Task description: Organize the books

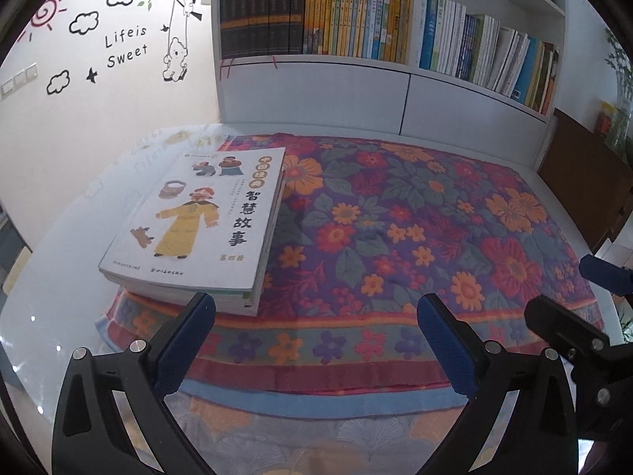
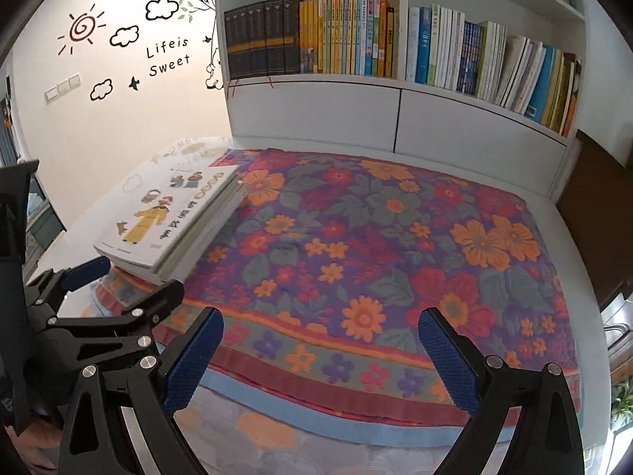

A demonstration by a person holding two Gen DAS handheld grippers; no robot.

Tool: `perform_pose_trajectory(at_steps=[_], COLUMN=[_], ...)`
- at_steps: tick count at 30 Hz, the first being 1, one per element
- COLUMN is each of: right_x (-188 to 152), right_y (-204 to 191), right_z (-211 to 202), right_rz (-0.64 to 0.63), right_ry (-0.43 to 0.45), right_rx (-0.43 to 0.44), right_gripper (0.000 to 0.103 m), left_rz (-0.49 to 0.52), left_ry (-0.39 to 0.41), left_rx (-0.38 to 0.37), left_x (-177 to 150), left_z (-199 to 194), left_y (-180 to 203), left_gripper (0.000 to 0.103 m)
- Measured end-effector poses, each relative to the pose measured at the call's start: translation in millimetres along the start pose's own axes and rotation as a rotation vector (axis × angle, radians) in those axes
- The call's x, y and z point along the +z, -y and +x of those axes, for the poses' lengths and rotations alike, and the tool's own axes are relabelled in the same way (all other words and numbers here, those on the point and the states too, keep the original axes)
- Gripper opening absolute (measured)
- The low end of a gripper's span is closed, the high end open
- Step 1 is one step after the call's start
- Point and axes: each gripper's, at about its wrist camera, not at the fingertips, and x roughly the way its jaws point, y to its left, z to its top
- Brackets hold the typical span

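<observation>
Left wrist view shows the left tool (image 1: 316,318) spread wide and empty; the right tool (image 2: 320,332) gapes empty too. A stack of books (image 1: 205,225) lies flat on the floral cloth (image 1: 415,217) at the desk's left. Approach square and clamp across the spine edge. Bookshelf (image 2: 399,83) compartments stand packed with upright books.

The spines on the bookshelf (image 1: 356,19) are too small to read. The top shelf at upper right is cut off by the frame. In the stack of books (image 1: 205,221), the lower books hide under the top cover. The other claw (image 1: 585,316) is cut by the right edge in the left wrist view. Plants (image 1: 621,91) at far right are blurred.
</observation>
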Motion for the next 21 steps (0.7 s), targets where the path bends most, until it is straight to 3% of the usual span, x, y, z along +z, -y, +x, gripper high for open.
perform_pose_trajectory(at_steps=[7,21], right_x=[-2.7,-6.5], right_y=[9.3,12.4], right_z=[4.5,12.1], right_rz=[0.024,0.065], right_ry=[0.004,-0.018], right_rx=[0.04,0.073], right_gripper=[0.098,0.098], left_rz=[-0.006,0.009], left_ry=[-0.011,-0.028], left_rx=[-0.019,0.009], left_x=[-0.7,-2.6], left_z=[0.6,3.6], left_y=[7.3,8.7], left_gripper=[0.102,0.102])
